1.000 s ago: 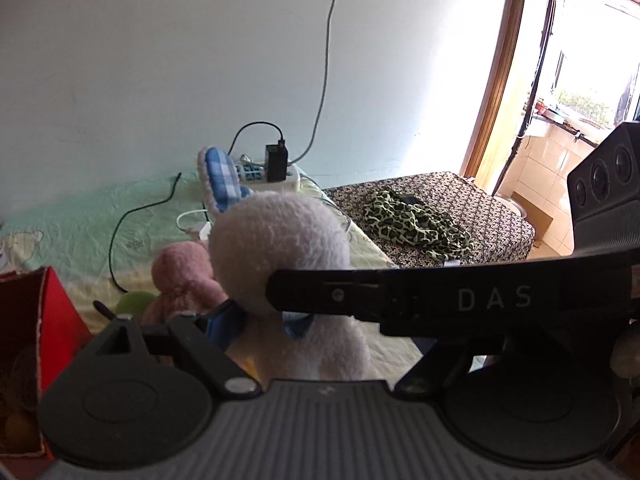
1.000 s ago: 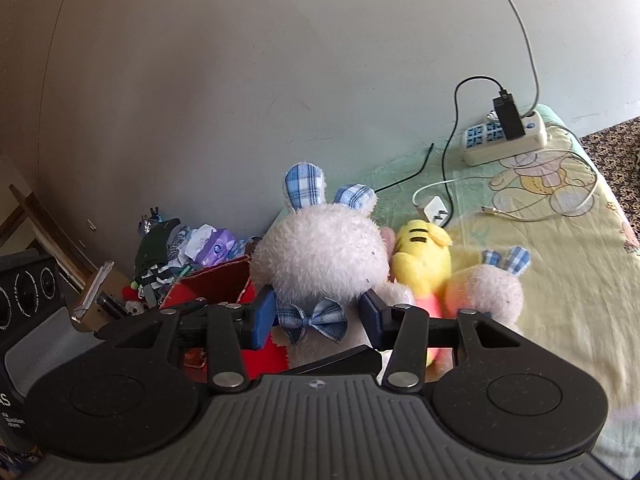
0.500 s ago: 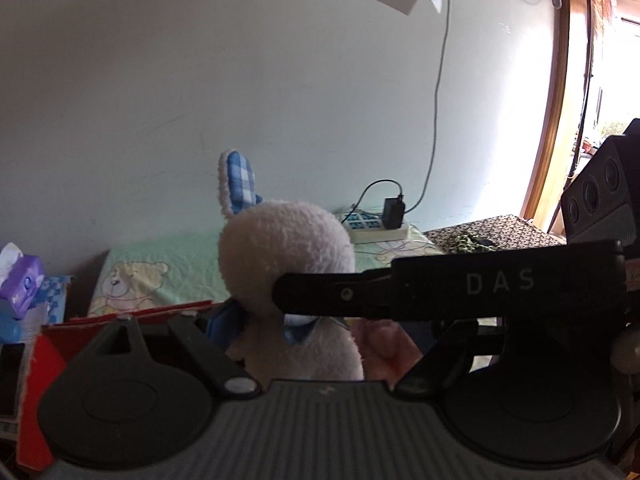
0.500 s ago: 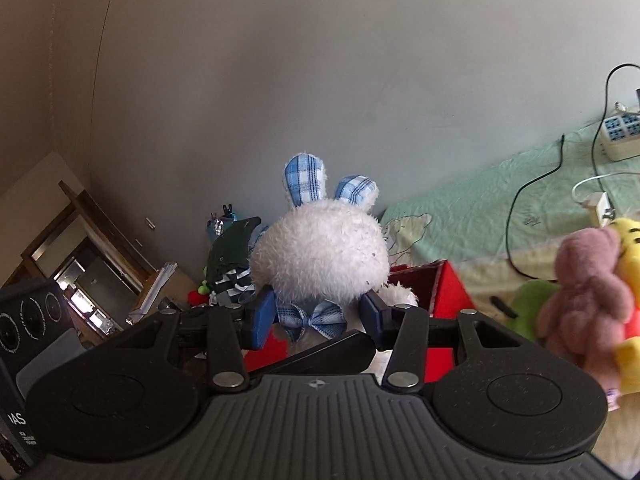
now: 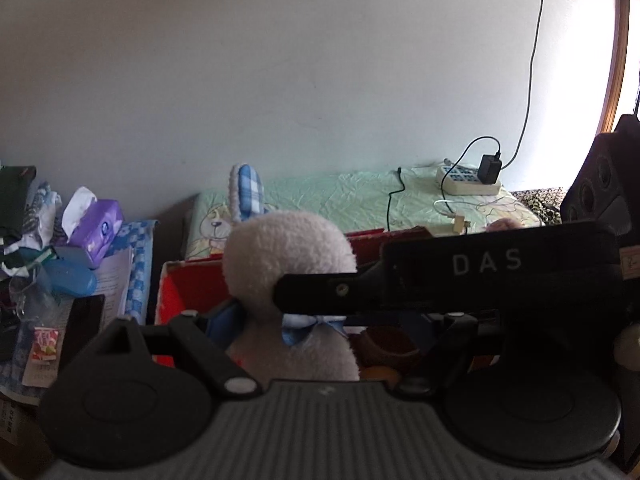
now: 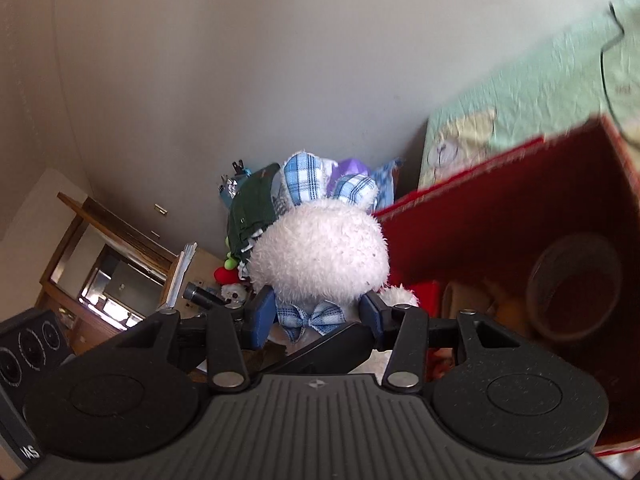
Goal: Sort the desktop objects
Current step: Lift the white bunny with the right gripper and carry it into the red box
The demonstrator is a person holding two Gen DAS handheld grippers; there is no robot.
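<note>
While both tongs (image 6: 316, 316) (image 5: 320, 326) pinch the rabbit (image 6: 320, 256), its face stays hidden.

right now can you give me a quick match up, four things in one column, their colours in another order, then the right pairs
Things:
1. plush rabbit
2. box
3. tissue pack
4. power strip

Colours:
A. red
B. cream with blue sockets
C. white with blue checked ears
D. purple

Pairs: 1-C, 2-A, 3-D, 4-B
</note>
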